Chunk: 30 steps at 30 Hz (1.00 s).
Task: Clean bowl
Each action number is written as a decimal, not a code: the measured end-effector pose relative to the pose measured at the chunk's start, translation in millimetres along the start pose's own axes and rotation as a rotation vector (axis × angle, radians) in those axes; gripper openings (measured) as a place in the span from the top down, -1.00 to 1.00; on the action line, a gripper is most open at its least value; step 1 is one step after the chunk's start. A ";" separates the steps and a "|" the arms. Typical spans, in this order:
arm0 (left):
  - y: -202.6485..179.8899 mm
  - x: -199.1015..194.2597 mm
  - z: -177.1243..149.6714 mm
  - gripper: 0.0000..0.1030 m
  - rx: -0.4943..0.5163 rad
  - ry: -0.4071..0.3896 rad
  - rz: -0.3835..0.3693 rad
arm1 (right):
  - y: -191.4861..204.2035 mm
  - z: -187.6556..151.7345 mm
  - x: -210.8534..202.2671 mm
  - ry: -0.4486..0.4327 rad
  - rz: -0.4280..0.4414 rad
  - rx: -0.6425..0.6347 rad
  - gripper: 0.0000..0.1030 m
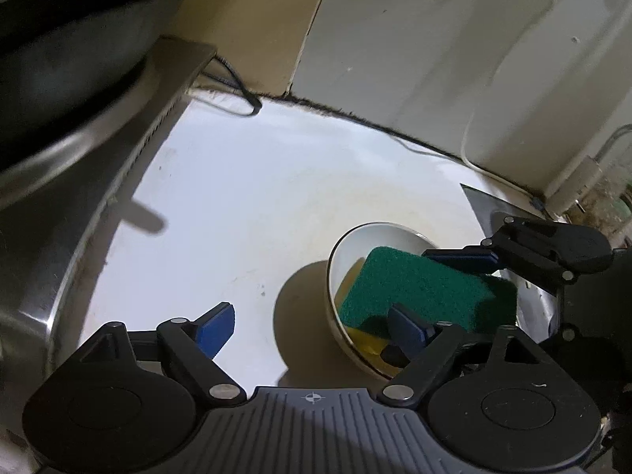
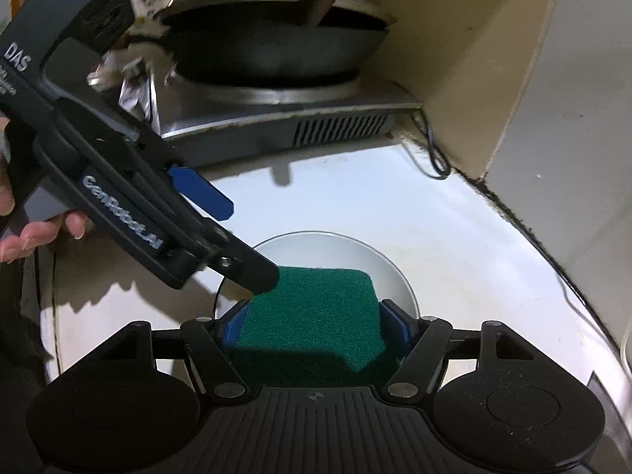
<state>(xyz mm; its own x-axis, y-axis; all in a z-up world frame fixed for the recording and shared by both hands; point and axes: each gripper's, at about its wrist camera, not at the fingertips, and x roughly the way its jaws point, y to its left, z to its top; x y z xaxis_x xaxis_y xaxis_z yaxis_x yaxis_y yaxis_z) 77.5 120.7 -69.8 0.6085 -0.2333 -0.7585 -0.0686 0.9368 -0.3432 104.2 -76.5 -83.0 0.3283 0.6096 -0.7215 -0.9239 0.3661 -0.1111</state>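
A white desk (image 1: 245,205) carries a steel stove (image 2: 284,118) with a dark wok (image 2: 276,51) at its far left. The white bowl (image 1: 355,245) rests on the desk at near right, rim tilted. The right gripper (image 2: 316,326) clamps a green scouring sponge (image 2: 312,308) (yellow underside) inside the bowl. The left gripper (image 1: 312,326) stands wide, holding nothing, one pad at the bowl's near rim.
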 end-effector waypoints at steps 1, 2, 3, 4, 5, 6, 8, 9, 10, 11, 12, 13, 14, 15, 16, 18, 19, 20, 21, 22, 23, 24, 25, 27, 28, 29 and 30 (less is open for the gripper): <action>1.1 1.4 -0.8 -0.68 -0.013 0.002 -0.005 | -0.8 -0.4 0.9 0.003 0.002 -0.001 -0.35; 2.1 2.3 -1.4 -0.68 -0.022 0.003 -0.010 | -2.4 -0.7 1.7 0.005 0.007 0.003 -0.35; 2.6 3.5 -1.7 -0.68 -0.026 0.003 -0.014 | -4.4 -1.1 2.3 0.005 0.013 0.009 -0.35; 2.9 6.0 -1.6 -0.68 -0.028 0.004 -0.017 | -5.7 -1.6 2.5 0.006 0.018 0.015 -0.35; 3.2 7.3 -1.8 -0.68 -0.029 0.004 -0.018 | -6.9 -2.1 2.7 0.007 0.022 0.020 -0.35; 3.6 7.6 -2.2 -0.68 -0.030 0.005 -0.019 | -7.6 -2.7 2.4 0.008 0.026 0.023 -0.35; 4.5 9.0 -2.7 -0.68 -0.035 0.006 -0.020 | -8.8 -3.8 1.8 0.009 0.033 0.029 -0.35; 5.0 9.3 -2.8 -0.68 -0.039 0.007 -0.020 | -8.9 -4.4 1.2 0.010 0.035 0.030 -0.35; 5.5 9.4 -2.8 -0.68 -0.042 0.007 -0.019 | -9.4 -4.8 2.3 0.011 0.038 0.032 -0.35; 5.9 9.6 -2.8 -0.68 -0.046 0.007 -0.017 | -9.4 -4.9 2.8 0.012 0.041 0.033 -0.35; 6.3 9.8 -2.6 -0.68 -0.048 0.008 -0.016 | -9.7 -5.0 2.8 0.013 0.042 0.032 -0.35; 6.6 10.1 -2.4 -0.68 -0.050 0.008 -0.014 | -9.9 -5.1 2.8 0.013 0.043 0.033 -0.35; 6.9 10.7 -2.2 -0.69 -0.053 0.008 -0.010 | -10.1 -5.0 2.8 0.012 0.046 0.033 -0.35; 7.3 11.6 -2.2 -0.69 -0.056 0.009 -0.005 | -9.9 -5.0 2.0 0.015 0.051 0.030 -0.35; 7.9 12.3 -2.1 -0.69 -0.058 0.010 0.002 | -9.7 -5.2 0.9 0.018 0.056 0.026 -0.35; 9.3 12.7 -2.7 -0.69 -0.059 0.011 0.016 | -8.9 -6.0 -2.9 0.030 0.073 0.008 -0.35; 10.1 11.9 -3.7 -0.69 -0.059 0.010 0.022 | -8.2 -6.5 -5.2 0.038 0.076 -0.006 -0.35; 11.1 10.4 -5.0 -0.69 -0.059 0.009 0.027 | -7.6 -6.6 -6.5 0.045 0.068 -0.020 -0.35; 12.1 8.9 -6.4 -0.69 -0.059 0.007 0.033 | -6.9 -6.7 -7.1 0.050 0.057 -0.029 -0.35; 13.9 7.1 -8.5 -0.70 -0.064 0.007 0.032 | -6.6 -6.4 -7.3 0.050 0.034 -0.038 -0.35; 16.4 4.9 -11.3 -0.71 -0.073 0.008 0.025 | -6.4 -5.8 -7.3 0.050 0.009 -0.046 -0.35; 18.2 3.4 -13.5 -0.71 -0.080 0.009 0.019 | -5.7 -4.7 -6.0 0.044 -0.001 -0.044 -0.35; 18.9 2.1 -15.0 -0.71 -0.082 0.011 0.015 | -4.8 -3.3 -4.3 0.037 -0.005 -0.038 -0.35; 19.2 -1.3 -18.2 -0.71 -0.073 0.016 0.009 | 3.0 0.6 3.1 0.020 0.008 -0.028 -0.35; 19.2 -3.6 -20.1 -0.72 -0.065 0.018 0.010 | 6.3 1.7 5.6 0.022 0.021 -0.028 -0.35; 19.7 -5.2 -21.3 -0.72 -0.061 0.019 0.014 | 8.5 2.2 7.0 0.026 0.024 -0.033 -0.35; 20.6 -6.2 -21.8 -0.72 -0.059 0.019 0.016 | 8.3 1.9 6.4 0.032 0.037 -0.037 -0.35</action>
<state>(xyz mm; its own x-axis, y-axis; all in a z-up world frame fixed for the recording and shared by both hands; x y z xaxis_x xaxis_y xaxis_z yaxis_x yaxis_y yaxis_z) 55.1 135.7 -84.2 0.5922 -0.2234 -0.7743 -0.1256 0.9235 -0.3624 99.0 -68.2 -87.2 0.2879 0.5993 -0.7470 -0.9422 0.3170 -0.1088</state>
